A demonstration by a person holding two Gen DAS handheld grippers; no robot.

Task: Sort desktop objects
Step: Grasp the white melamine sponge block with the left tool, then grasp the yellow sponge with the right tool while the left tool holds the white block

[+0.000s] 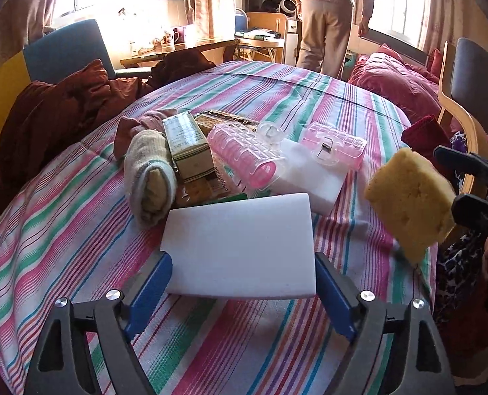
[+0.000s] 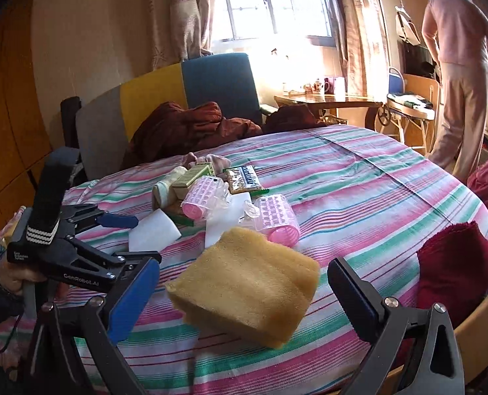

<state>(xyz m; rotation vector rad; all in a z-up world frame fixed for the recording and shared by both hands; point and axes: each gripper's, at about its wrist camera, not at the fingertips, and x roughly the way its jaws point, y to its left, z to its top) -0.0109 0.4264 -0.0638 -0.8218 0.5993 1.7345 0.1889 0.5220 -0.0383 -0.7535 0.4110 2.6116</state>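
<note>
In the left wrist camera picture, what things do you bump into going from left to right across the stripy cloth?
Rolled beige sock → green box → pink hair roller → clear clip → yellow sponge held in the right gripper.

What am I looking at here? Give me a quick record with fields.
Surface: striped cloth
Left hand-held gripper: shut on white foam block
Right hand-held gripper: open, blurred yellow sponge between its fingers
Pile: pink hair rollers, green box, sock
Background: person standing near a window
</note>
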